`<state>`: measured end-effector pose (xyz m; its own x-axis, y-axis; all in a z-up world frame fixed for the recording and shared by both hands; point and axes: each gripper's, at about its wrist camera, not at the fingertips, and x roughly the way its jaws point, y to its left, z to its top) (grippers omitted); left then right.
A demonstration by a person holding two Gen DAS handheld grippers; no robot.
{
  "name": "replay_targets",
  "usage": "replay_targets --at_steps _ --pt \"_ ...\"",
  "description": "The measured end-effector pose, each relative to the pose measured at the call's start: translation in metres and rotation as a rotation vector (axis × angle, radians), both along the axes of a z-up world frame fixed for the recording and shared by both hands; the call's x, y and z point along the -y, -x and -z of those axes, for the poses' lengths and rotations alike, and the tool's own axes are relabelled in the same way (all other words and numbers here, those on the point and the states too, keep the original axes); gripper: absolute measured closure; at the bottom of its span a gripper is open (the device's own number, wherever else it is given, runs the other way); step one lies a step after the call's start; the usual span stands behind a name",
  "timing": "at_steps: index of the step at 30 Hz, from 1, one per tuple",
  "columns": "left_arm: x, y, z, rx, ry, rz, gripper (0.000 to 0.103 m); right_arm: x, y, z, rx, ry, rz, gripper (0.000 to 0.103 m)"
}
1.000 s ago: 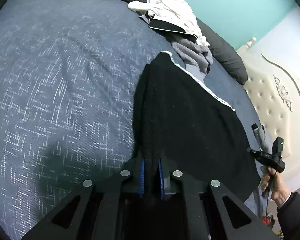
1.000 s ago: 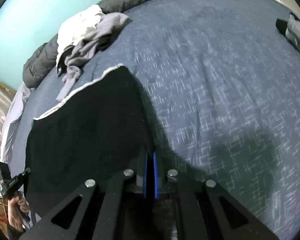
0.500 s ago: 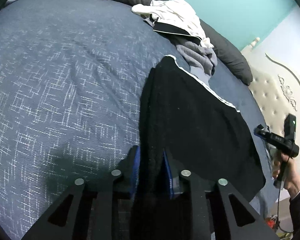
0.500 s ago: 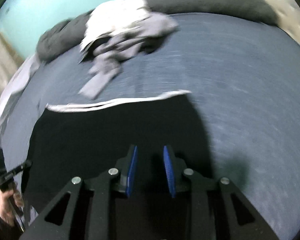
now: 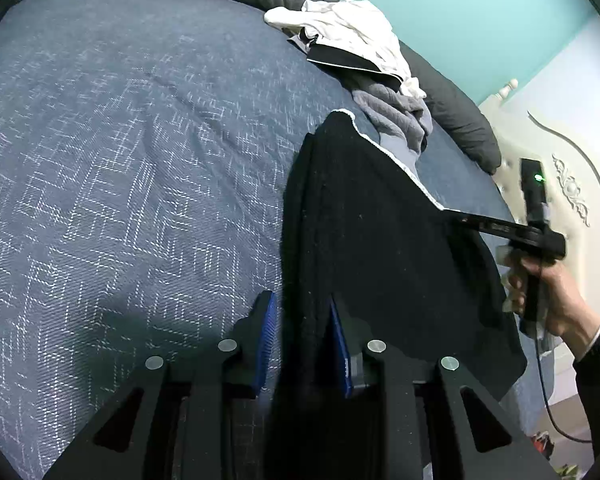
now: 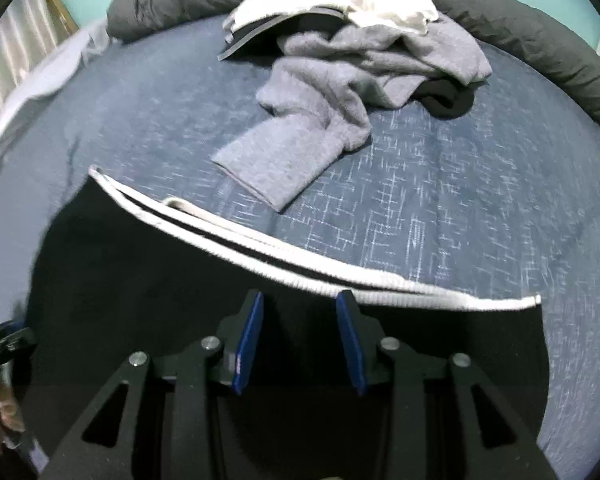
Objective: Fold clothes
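A black garment (image 5: 380, 240) with a white-trimmed edge (image 6: 260, 252) lies spread flat on the blue bedspread (image 5: 120, 160). My left gripper (image 5: 302, 320) is open at the garment's near corner, and a fold of the black cloth lies loose between its blue pads (image 5: 266, 336). My right gripper (image 6: 300, 320) is open just above the black cloth, close behind the white trim. In the left wrist view a hand (image 5: 548, 292) holds the right gripper (image 5: 456, 216), whose tip is over the trimmed edge.
A pile of clothes lies at the far side of the bed: a grey sweater (image 6: 320, 120), a white garment (image 6: 340, 0) and a dark piece. A dark grey duvet roll (image 6: 540, 40) borders the bed. A cream headboard (image 5: 572, 184) stands to the right.
Both grippers went from shut on the black garment to open. The right gripper swung from the garment's corner to its white-trimmed edge. The garment now lies flat.
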<state>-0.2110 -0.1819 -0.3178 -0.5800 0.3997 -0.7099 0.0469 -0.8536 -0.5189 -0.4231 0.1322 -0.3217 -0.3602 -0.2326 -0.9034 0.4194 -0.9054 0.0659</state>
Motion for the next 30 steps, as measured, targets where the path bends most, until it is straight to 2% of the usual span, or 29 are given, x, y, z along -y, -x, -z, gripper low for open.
replay_targets --at_steps 2,4,6,17,22,28,30 --pt "0.000 0.000 0.000 0.000 -0.002 0.002 0.074 0.002 0.003 0.008 0.010 -0.014 0.003 0.076" --pt "0.000 0.001 0.000 -0.001 -0.003 0.002 0.074 0.004 0.002 0.011 -0.006 -0.035 -0.003 0.091" --pt "0.000 0.002 0.000 -0.001 -0.002 0.003 0.074 0.005 0.000 0.011 -0.026 -0.048 -0.012 0.099" --pt "0.002 -0.001 -0.001 -0.003 -0.014 0.000 0.074 0.002 -0.003 -0.016 -0.161 -0.041 0.009 0.101" --pt "0.002 -0.002 0.000 -0.002 -0.015 0.000 0.074 0.010 0.009 0.005 -0.107 -0.056 0.018 0.100" --pt "0.000 -0.001 -0.001 0.000 -0.012 0.002 0.074 -0.008 0.014 -0.009 -0.111 0.024 0.100 0.098" --pt "0.001 -0.001 -0.001 -0.001 -0.014 0.000 0.074 -0.022 0.007 -0.023 -0.112 0.104 0.138 0.098"
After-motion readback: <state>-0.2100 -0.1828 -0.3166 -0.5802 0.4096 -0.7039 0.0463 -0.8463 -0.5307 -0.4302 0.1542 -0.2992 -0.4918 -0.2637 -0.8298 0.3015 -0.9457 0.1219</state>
